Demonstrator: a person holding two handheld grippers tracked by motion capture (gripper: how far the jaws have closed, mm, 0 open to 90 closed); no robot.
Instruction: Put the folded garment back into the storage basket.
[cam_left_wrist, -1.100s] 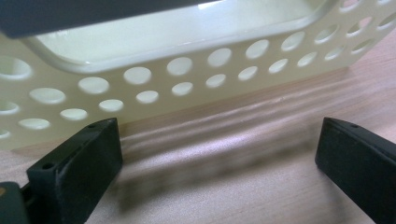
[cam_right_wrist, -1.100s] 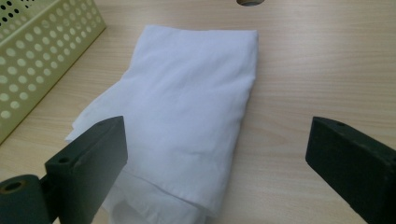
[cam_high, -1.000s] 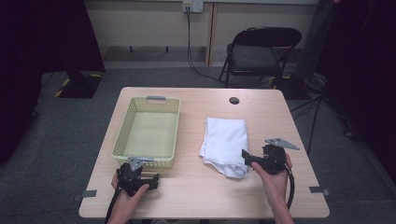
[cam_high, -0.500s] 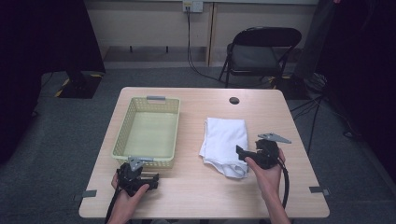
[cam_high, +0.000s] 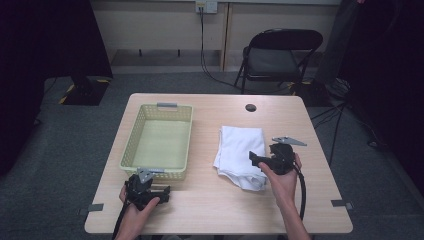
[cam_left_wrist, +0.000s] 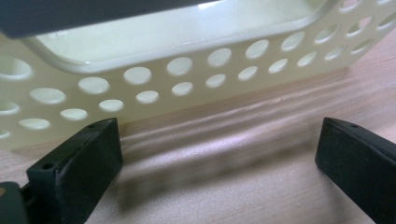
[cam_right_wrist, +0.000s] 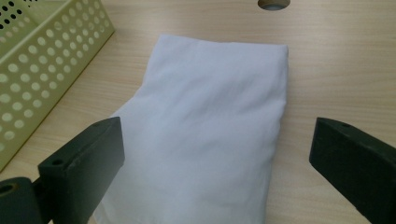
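Pale yellow perforated plastic basket (cam_high: 157, 142) left on worktop (cam_high: 210, 210), empty, folded white cloth (cam_right_wrist: 205, 135) right, right gripper (cam_high: 257, 159) fingers wide over cloth's near end, left gripper (cam_high: 159, 191) fingers wide near basket

The basket (cam_high: 157, 142) stands on the left half of the table (cam_high: 210, 210), its far end toward the far edge. The folded cloth (cam_high: 239, 150) lies on the right half, beside the basket but apart from it. A round hole (cam_high: 250, 107) is in the table behind the cloth, near the far edge. The left gripper (cam_high: 150, 192) is just before the near wall of the basket, close to the near edge. The right gripper (cam_high: 257, 159) is above the near right part of the cloth. A chair (cam_high: 280, 55) stands on the floor behind the table's far right corner.
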